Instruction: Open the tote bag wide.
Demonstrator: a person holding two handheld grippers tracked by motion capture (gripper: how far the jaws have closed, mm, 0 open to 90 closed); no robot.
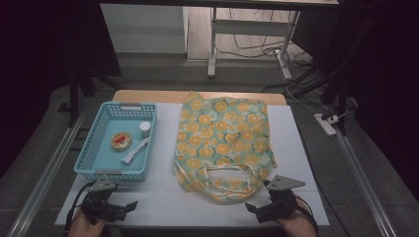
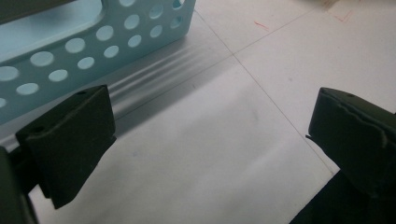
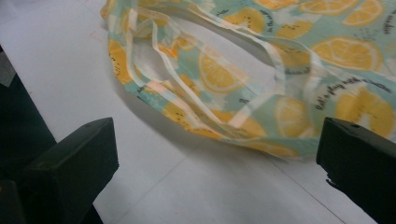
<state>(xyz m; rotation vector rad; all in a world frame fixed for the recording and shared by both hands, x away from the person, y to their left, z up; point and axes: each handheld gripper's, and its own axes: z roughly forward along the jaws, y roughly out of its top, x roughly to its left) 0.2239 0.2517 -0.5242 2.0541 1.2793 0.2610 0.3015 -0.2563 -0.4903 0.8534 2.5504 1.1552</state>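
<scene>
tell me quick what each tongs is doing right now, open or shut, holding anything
Left tongs: open, holding nothing, beside the blue basket.
Right tongs: open, holding nothing, just short of the orange-print bag.

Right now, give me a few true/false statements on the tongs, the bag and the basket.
1. Both tongs are open and hold nothing. True: the left tongs and right tongs stand wide apart over the white table cover.
2. The fruit-print bag lies inside the basket. False: it lies flat on the cover, right of the blue basket.
3. The basket holds a small white jar. True.
4. The right tongs grip the bag's handles. False: they sit just short of the bag's open end, touching nothing.
5. The basket's wall is solid. False: it has round holes.
</scene>
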